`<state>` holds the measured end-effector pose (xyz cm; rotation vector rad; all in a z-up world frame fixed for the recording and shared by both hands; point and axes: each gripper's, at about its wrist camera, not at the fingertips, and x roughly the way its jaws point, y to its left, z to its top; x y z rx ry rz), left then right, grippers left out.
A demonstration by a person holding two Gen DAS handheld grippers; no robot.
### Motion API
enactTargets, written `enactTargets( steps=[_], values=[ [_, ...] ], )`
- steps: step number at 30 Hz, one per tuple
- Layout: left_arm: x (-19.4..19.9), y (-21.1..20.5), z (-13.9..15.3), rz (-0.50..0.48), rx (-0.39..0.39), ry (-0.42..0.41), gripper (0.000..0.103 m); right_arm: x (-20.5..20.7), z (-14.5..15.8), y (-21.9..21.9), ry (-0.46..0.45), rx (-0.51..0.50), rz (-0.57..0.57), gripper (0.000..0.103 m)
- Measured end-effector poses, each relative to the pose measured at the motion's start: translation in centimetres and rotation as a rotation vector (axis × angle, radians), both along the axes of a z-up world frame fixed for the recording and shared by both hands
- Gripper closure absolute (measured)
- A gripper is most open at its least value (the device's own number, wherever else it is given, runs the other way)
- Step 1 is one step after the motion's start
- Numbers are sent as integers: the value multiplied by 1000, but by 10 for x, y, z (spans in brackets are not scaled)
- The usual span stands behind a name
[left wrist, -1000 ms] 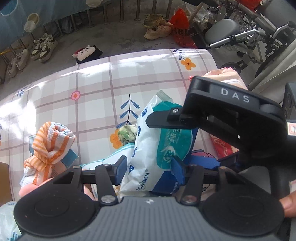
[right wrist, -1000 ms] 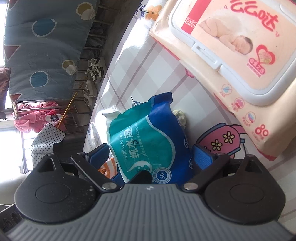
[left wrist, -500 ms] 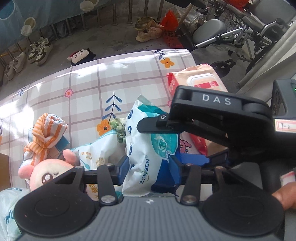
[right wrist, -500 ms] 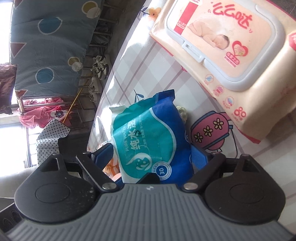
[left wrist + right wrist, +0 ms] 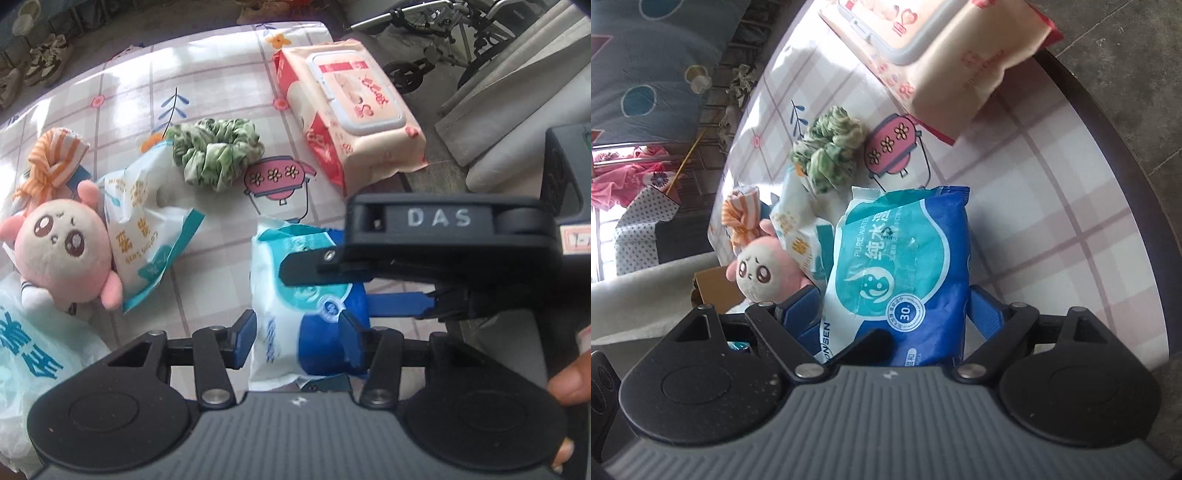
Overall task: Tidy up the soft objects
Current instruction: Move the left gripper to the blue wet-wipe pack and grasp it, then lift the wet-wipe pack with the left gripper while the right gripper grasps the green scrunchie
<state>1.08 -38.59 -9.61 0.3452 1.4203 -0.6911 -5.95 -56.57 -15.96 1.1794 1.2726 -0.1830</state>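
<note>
Lifted clear of scrunchie, wipes pack now sits nearer than it | both grippers clamp pack, left gripper on one end, right gripper across its width, likely steadying limp film | plush left of scrunchie.

Both wrist views look steeply down, close over the table, sharing the blue wipes pack.

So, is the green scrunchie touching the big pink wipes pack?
Apart. In the left wrist view, bare tablecloth shows between the green scrunchie and the pink wipes pack.
</note>
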Motion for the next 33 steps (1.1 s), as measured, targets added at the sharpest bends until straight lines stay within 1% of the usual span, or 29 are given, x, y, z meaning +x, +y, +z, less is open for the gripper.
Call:
enactTargets(
  steps=[1, 3, 5, 8, 10, 11, 14, 17, 18, 19, 20, 22, 24, 25, 27, 29, 30, 31, 33],
  values=[
    [-2, 6, -1, 5, 5, 10, 50, -2, -1, 1, -1, 8, 7, 16],
    [-5, 16, 1, 28, 6, 33, 39, -12, -2, -5, -23, 31, -7, 16],
    [-10, 23, 3, 46, 3, 37, 33, -14, -1, -11, -30, 32, -30, 16],
    [-13, 22, 2, 69, -9, 27, 16, -13, -6, -22, -27, 34, -67, 16],
    [-12, 15, -5, 82, -2, 19, 12, -11, -13, -25, -18, 47, -84, 16],
    [-10, 8, -10, 100, 0, 23, 12, -9, -16, -26, -16, 58, -93, 16],
    [-5, 1, -30, 164, 3, 78, 12, -3, -20, -28, -25, 82, -85, 16],
    [-5, 2, -37, 222, 3, 86, 12, 3, -32, -26, 8, 118, -62, 15],
    [-4, 4, -38, 241, 1, 96, 12, 6, -37, -26, 20, 141, -54, 15],
    [-4, 6, -40, 260, 2, 99, 12, 8, -44, -24, 28, 186, -48, 15],
    [-4, 9, -42, 273, 7, 97, 11, 10, -50, -22, 28, 247, -44, 12],
    [-4, 12, -45, 280, 14, 91, 11, 13, -55, -20, 25, 312, -35, 12],
    [-1, 14, -50, 286, 19, 95, 11, 16, -53, -20, 21, 330, -11, 12],
    [0, 15, -52, 294, 21, 99, 11, 18, -48, -22, 17, 316, 5, 12],
    [2, 14, -58, 307, 29, 105, 11, 24, -35, -29, 0, 249, 48, 12],
    [4, 13, -65, 322, 42, 117, 11, 34, -16, -35, -42, 182, 102, 12],
    [5, 13, -68, 332, 51, 121, 15, 40, -7, -36, -65, 160, 128, 12],
    [6, 14, -71, 342, 57, 129, 17, 48, 2, -37, -92, 139, 162, 12],
    [8, 19, -75, 369, 43, 150, 25, 65, 17, -31, -133, 108, 237, 12]
  ],
)
